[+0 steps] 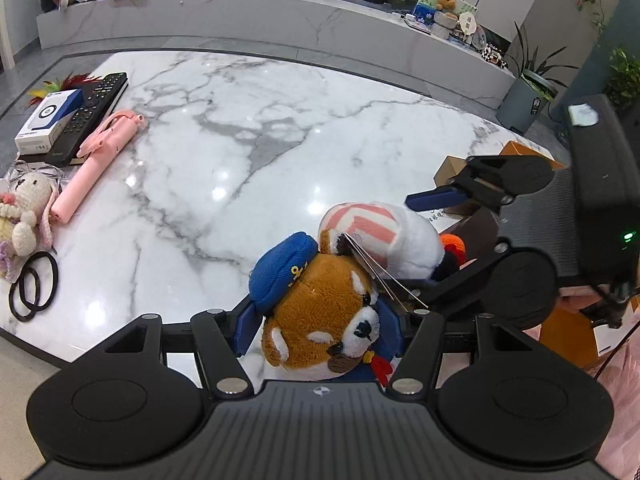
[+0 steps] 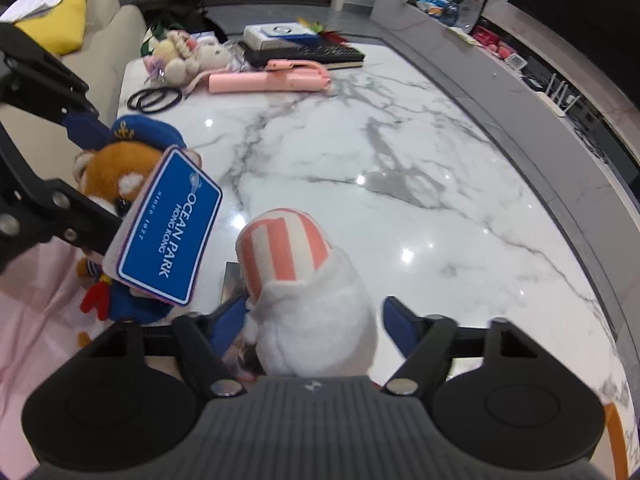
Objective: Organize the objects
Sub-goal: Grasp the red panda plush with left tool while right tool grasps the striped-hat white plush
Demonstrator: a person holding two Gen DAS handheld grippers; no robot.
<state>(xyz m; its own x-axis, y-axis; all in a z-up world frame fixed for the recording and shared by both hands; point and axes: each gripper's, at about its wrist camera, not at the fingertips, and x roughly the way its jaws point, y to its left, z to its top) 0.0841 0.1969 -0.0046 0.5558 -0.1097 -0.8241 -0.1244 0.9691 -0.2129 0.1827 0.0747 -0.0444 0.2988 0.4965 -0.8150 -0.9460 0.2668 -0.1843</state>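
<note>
Two plush toys at the near edge of the tabletop, one per tongs

We clench the left tongs on the red panda plush, its blue tag dangling; the right tongs stand released around the white striped plush, right pad clear, just at the panda's 1 o'clock. To do this well, we judge we should carry the panda clear before setting it down, minding the tag. Toward 10 o'clock we count one pink stick, one remote, one white box, one knitted bunny, two hair ties.
</note>
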